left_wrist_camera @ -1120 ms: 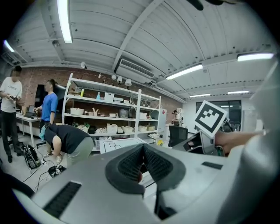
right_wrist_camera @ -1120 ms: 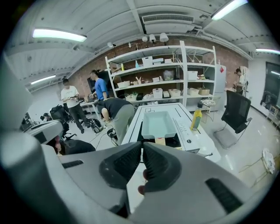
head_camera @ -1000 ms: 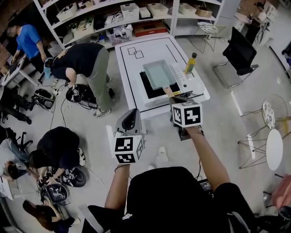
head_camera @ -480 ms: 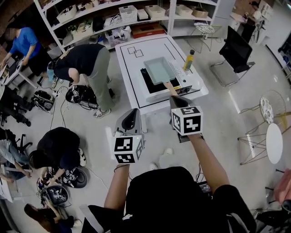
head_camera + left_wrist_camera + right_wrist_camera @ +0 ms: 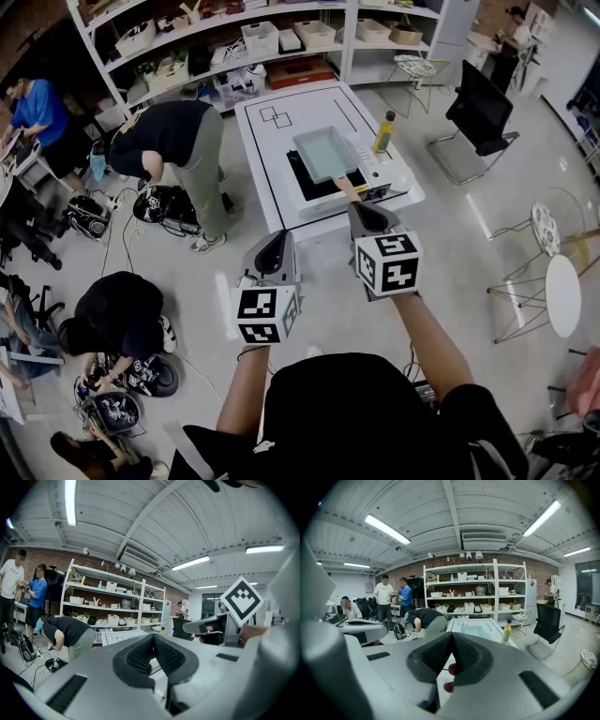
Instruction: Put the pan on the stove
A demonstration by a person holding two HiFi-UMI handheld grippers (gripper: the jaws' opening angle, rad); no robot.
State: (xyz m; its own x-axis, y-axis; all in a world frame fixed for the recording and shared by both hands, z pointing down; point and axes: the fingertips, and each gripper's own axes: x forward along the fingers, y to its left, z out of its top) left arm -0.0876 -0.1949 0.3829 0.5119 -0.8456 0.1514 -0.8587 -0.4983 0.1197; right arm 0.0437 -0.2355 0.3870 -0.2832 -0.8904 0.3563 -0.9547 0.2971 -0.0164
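Facing the tabletop (image 5: 272, 187), you have open floor between yourself and its near edge, and both tools hang over that floor. A person (image 5: 173, 141) bends over just beside the tabletop's left edge. A chair (image 5: 480, 108) stands well apart on the right. A bottle (image 5: 383, 132) stands near the right edge, just beside the stove (image 5: 311, 186).

The pan (image 5: 326, 152) is pale green, rectangular and shallow. It rests on the stove's black top, with its handle (image 5: 345, 185) pointing toward you and the near edge.

Your left tool (image 5: 279, 239) is clenched with nothing between its jaws. Your right tool (image 5: 361, 208) is likewise clenched and empty. Its tip points at the handle end, and I cannot tell whether any gap separates them.

Against the frame a second ago, your right tool has drawn back. Its marker cube, which then overlapped the near edge, is now clear of the tabletop. The left tool has shifted little. The pan lies on the stove as it did then.
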